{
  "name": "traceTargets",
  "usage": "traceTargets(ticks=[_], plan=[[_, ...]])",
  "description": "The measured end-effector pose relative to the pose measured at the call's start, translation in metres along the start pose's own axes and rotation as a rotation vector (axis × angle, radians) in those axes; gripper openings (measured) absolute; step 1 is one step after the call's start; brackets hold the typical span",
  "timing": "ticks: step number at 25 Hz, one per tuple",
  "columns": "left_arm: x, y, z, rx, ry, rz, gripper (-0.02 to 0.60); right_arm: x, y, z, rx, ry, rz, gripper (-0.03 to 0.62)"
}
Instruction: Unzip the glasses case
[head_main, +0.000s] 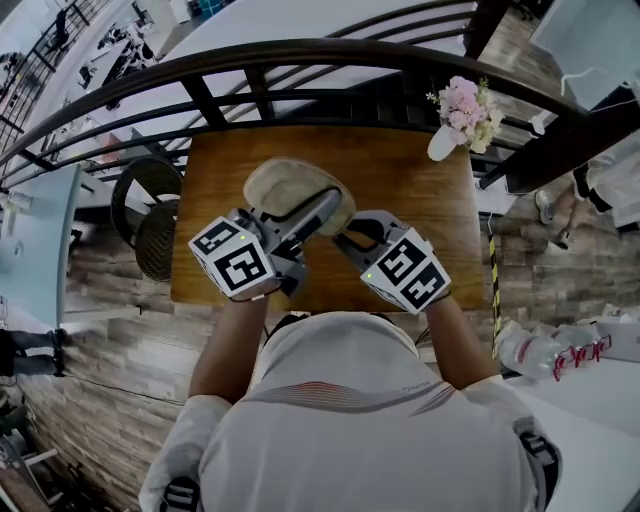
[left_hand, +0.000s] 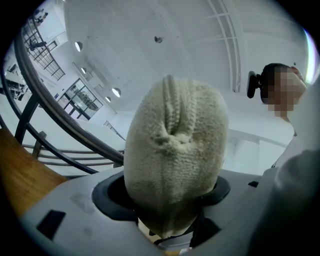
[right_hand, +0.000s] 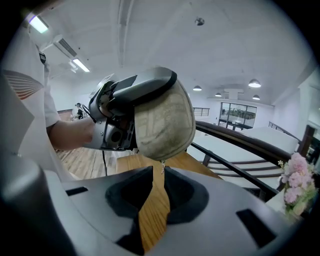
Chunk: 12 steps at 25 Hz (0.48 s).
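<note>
A cream, fuzzy glasses case (head_main: 290, 190) is held up above the wooden table (head_main: 420, 190). My left gripper (head_main: 325, 212) is shut on it, and in the left gripper view the case (left_hand: 175, 150) fills the space between the jaws (left_hand: 172, 220), its seam facing up. The right gripper view shows the case (right_hand: 165, 125) from the side, clamped by the left gripper (right_hand: 135, 90). A small zipper pull (right_hand: 161, 167) hangs from its lower edge. My right gripper (right_hand: 159, 172) sits just under it, jaws a narrow gap apart, with the pull at the tips and not pressed. In the head view my right gripper (head_main: 345, 238) is beside the case.
A white vase of pink flowers (head_main: 462, 115) stands at the table's far right corner. A dark curved railing (head_main: 300, 60) runs behind the table. A wicker chair (head_main: 150, 215) stands at the table's left, and a plastic bottle (head_main: 540, 350) lies at the right.
</note>
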<state>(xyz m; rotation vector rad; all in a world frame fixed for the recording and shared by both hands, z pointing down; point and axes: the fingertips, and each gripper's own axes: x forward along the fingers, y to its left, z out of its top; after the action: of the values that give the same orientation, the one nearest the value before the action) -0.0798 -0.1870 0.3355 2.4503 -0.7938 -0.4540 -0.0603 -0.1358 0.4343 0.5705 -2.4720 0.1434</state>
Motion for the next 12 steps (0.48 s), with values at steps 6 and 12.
traceTargets(ticks=[6,12], plan=[[0.0001,0.0105,-0.0008,-0.076,-0.013,0.009,0.318,0.0009,-0.0035,0.003,0.066,-0.033,0.014,0.153],[0.0022,0.0079,-0.0061,-0.062,0.011,0.015,0.318,-0.0002,-0.0034,0.0059,0.01,-0.022,-0.023,0.128]])
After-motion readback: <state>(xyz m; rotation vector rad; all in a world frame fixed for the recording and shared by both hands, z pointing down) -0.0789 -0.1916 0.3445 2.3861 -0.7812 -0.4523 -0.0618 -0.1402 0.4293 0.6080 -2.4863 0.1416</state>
